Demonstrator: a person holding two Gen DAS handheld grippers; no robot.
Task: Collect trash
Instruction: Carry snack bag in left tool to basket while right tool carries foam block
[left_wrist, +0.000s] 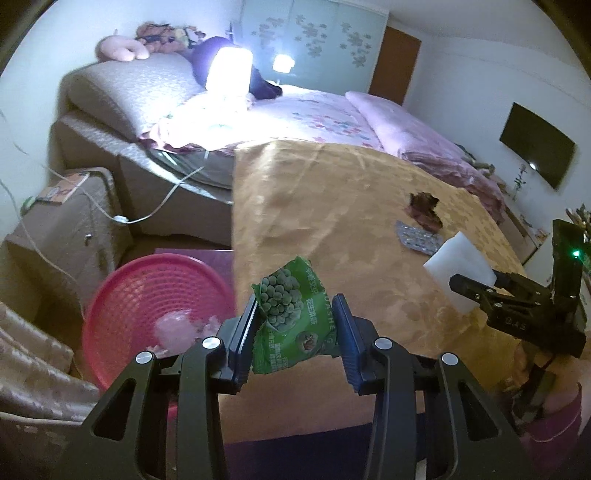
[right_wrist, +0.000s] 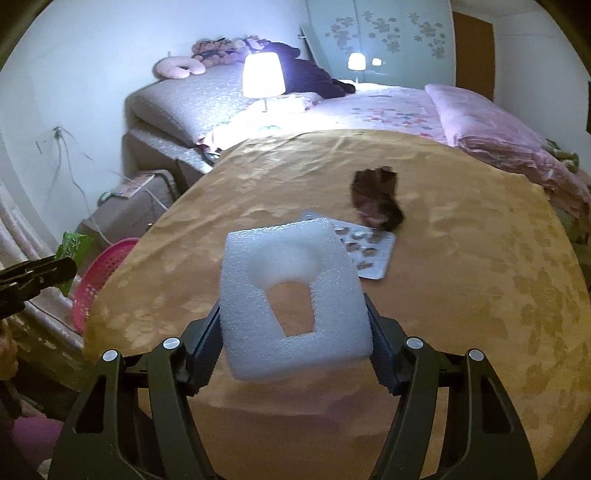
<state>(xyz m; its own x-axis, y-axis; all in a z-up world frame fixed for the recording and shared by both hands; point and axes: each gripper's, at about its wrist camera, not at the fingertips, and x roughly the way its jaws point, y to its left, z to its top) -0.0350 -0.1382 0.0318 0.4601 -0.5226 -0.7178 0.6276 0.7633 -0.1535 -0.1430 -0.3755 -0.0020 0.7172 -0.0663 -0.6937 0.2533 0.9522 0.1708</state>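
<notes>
A gold-patterned table (right_wrist: 461, 258) carries a blister pack (right_wrist: 369, 254) and a dark crumpled wrapper (right_wrist: 376, 199) beside it. Left of the table stands a pink basket (left_wrist: 147, 295). The right gripper (right_wrist: 295, 332) has its jaws clamped on a white foam block (right_wrist: 295, 288) above the table. The left gripper (left_wrist: 295, 325) has its jaws clamped on a green snack packet (left_wrist: 284, 314) at the table's left edge, with "HUASHENG" partly readable.
</notes>
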